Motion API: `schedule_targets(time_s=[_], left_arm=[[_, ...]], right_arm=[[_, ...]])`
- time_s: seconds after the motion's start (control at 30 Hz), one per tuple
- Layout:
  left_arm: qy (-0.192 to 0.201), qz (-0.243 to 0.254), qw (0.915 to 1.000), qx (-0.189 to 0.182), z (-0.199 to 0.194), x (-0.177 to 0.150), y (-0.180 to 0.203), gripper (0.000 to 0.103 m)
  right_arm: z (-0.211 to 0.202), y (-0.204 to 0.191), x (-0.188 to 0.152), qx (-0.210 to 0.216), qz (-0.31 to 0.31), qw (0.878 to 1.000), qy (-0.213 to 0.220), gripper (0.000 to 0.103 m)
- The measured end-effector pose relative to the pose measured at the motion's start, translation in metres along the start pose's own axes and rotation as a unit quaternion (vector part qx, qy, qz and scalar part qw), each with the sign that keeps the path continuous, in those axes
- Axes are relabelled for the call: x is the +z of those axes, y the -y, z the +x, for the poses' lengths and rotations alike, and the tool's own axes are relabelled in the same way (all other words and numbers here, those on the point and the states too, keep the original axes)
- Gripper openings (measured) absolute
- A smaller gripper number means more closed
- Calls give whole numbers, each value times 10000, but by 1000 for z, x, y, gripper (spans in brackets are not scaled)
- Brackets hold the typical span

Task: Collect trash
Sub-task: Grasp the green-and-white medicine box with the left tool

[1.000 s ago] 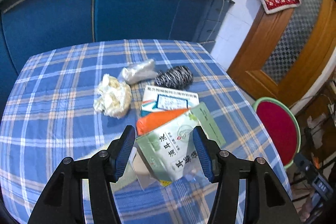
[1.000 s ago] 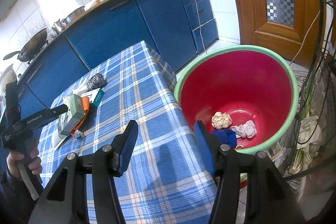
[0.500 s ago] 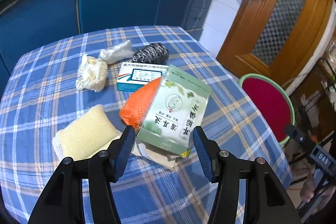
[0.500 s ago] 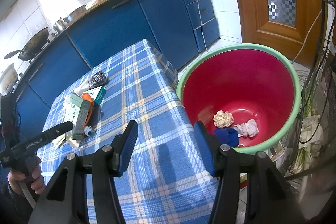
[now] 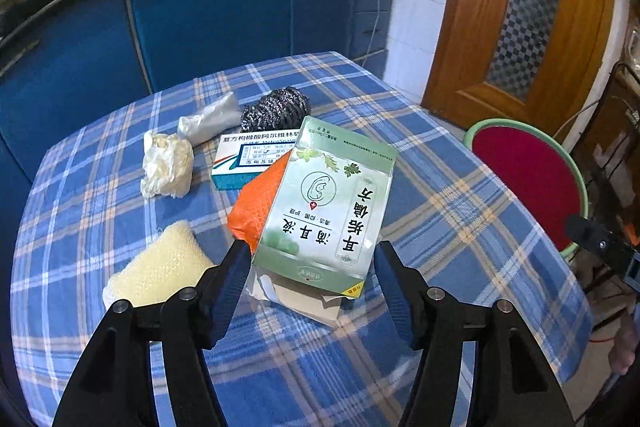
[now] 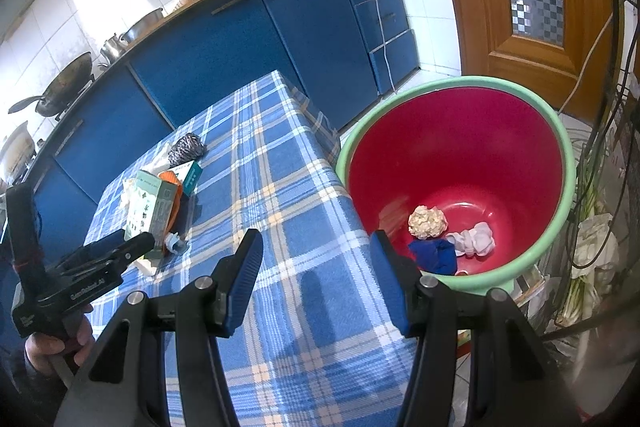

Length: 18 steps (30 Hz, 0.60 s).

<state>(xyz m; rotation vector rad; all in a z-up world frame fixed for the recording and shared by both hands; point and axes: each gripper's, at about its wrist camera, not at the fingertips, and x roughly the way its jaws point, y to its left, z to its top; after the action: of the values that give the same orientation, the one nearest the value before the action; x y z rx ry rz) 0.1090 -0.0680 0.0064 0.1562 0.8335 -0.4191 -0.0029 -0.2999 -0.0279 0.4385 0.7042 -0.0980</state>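
The worktop (image 6: 280, 211) lies bare from its middle to the edge beside the red bin (image 6: 556, 163), leaving an open lane there. Its other half is crowded: a green box (image 5: 328, 203) leans on an orange bag (image 5: 256, 203) and a white-and-teal box (image 5: 248, 159), with a yellow sponge (image 5: 160, 267), a crumpled tissue (image 5: 166, 165), a plastic wad (image 5: 208, 119) and a steel scourer (image 5: 276, 107) close around. The bin's mouth is open from above, with only a few scraps at the bottom.

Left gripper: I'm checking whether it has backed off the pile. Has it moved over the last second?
Yes. In the right wrist view the left gripper has drawn back toward the table's near edge, away from the steel scourer.
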Motion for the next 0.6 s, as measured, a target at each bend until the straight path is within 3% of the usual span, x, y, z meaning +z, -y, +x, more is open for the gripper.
schedule_targets(time_s=[0.27, 0.6], left_arm=[[196, 128, 9996, 135, 1, -2, 4, 63], [519, -277, 9983, -14, -28, -7, -10, 62]], right_arm=[[3, 0, -1, 17, 5, 10000, -69, 58], [8, -5, -2, 49, -57, 9999, -132, 58]])
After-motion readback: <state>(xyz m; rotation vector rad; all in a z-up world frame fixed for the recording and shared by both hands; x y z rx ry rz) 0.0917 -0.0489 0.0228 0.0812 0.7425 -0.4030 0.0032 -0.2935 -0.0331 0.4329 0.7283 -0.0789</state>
